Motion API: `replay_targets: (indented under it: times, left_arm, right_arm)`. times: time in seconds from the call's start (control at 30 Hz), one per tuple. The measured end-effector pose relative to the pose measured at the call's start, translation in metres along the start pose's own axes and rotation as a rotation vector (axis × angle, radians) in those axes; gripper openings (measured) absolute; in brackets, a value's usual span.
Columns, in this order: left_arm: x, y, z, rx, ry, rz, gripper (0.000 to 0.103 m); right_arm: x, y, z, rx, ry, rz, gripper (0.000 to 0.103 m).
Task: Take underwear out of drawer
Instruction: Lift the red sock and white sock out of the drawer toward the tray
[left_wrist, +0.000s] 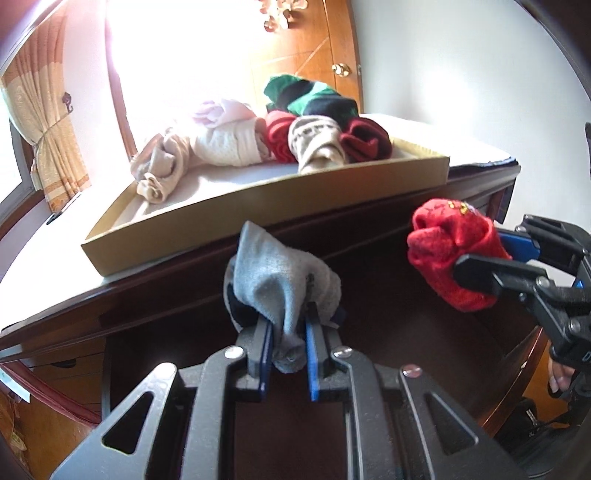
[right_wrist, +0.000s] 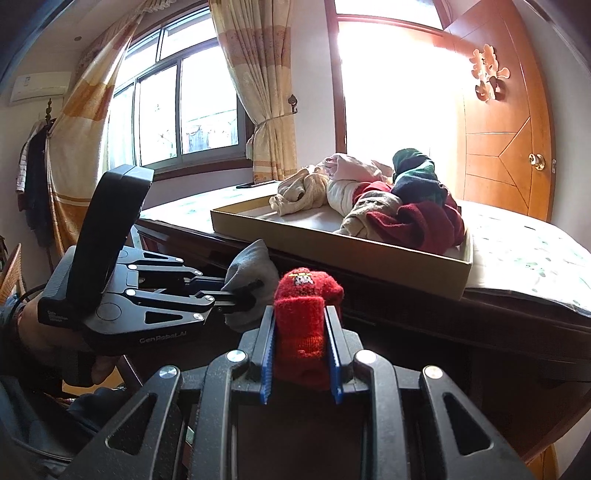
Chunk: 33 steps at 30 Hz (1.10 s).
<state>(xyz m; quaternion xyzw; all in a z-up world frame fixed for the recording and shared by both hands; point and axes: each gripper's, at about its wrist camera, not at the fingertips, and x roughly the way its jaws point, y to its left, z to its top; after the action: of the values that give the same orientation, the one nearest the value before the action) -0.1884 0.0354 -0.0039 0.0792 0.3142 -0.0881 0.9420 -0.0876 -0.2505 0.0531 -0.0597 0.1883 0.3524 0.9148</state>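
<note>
1. Between the fingers of our left gripper sits a grey bundle, pinched by a loose fold, with a tail hanging back toward the camera. If that fold slides, we judge the bundle could drop into the dark cabinet below.
2. Our right gripper is clamped on a red bundle, held more squarely, so a slip looks less likely.
3. Ahead of and above both grippers, the tray on the table already carries a pile toward its far side. Its near wall stands up; coming in low could catch a bundle on it or push the tray.
4. Both grippers are near each other; they could collide on the way up.
</note>
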Motion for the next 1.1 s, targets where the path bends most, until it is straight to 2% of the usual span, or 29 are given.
replay_targets:
  times: [0.33, 1.1]
  left_arm:
    - [-0.021, 0.007, 0.005, -0.023, -0.074, 0.026, 0.013]
    - [-0.044, 0.025, 0.015, -0.068, -0.173, 0.067, 0.013]
  right_arm:
    - [-0.005, 0.01, 0.009, -0.038, -0.026, 0.008, 0.026]
    - [0.003, 0.02, 0.034, -0.084, -0.054, 0.033, 0.026]
